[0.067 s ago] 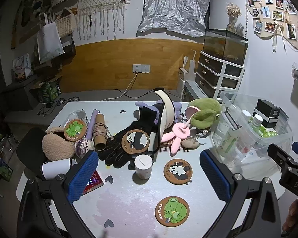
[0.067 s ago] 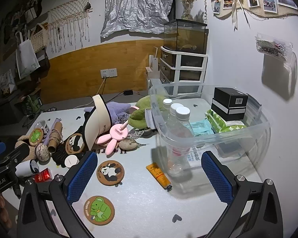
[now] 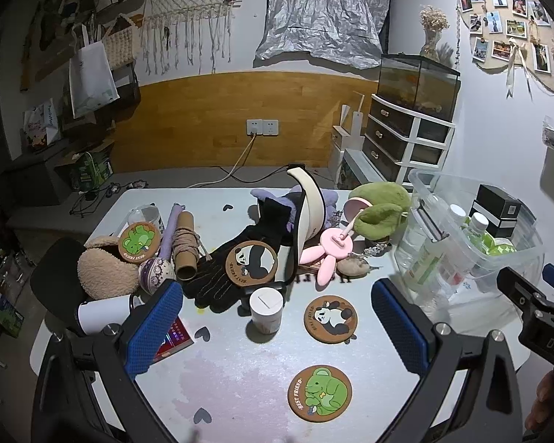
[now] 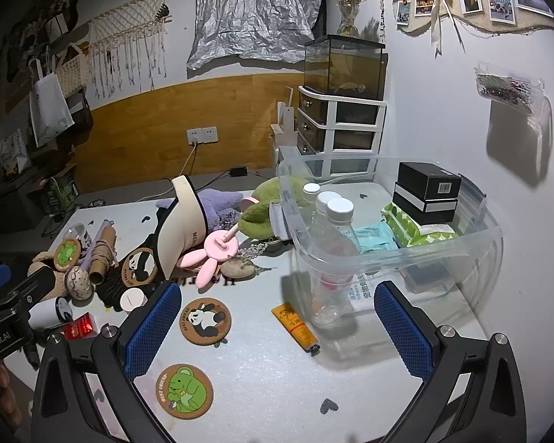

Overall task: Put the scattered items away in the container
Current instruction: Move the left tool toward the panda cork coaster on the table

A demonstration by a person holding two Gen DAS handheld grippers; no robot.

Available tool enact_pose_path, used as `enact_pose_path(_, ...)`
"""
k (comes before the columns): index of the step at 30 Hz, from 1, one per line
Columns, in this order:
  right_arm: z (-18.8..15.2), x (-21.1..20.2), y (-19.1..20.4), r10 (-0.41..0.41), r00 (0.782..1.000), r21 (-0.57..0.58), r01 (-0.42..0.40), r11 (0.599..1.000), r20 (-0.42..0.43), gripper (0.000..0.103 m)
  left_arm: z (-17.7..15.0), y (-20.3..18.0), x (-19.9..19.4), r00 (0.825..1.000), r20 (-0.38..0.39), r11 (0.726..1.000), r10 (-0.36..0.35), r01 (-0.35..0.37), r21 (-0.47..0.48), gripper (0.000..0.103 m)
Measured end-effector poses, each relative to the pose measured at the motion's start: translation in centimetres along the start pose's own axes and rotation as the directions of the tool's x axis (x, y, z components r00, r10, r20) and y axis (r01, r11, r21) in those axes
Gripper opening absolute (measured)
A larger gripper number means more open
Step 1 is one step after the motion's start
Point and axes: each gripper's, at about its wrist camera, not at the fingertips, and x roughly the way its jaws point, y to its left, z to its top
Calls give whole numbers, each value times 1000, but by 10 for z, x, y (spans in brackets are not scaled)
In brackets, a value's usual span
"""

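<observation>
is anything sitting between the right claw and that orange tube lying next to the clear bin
Nothing visible does. The right claw is open and empty, and the orange tube lies on bare table just ahead, beside the clear bin.

A: What was the container (image 4: 454, 247) made of?
B: Clear, glossy plastic; the bottles (image 4: 332, 229) inside were clear plastic too, with smooth white caps.
A: And the worktop (image 3: 240, 369)?
B: Pale and matt, with a fine grain.
A: The coasters?
B: The green-bear coaster (image 3: 319, 393) and the panda coaster (image 3: 330, 318) looked like matt rubber with raised print.
A: Any cloth?
B: The black glove (image 3: 218, 277) was knit, the beige earmuff (image 3: 103, 271) fuzzy fleece, the green plush (image 3: 382, 208) soft pile.
A: The left tool (image 3: 277, 328)?
B: Blue, ribbed, rubbery pads (image 3: 155, 326) on matt black plastic arms with shiny metal screws; the right tool (image 4: 279, 326) looked the same.
A: The tube (image 4: 295, 323)?
B: Glossy orange plastic
</observation>
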Motion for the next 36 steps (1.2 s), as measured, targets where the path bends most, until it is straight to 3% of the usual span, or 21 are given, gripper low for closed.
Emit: enact_pose_path(36, 5, 23, 18, 53, 997, -32, -54, 998, -48, 103, 5, -1, 16, 998, -50, 999, -37, 39, 25, 103)
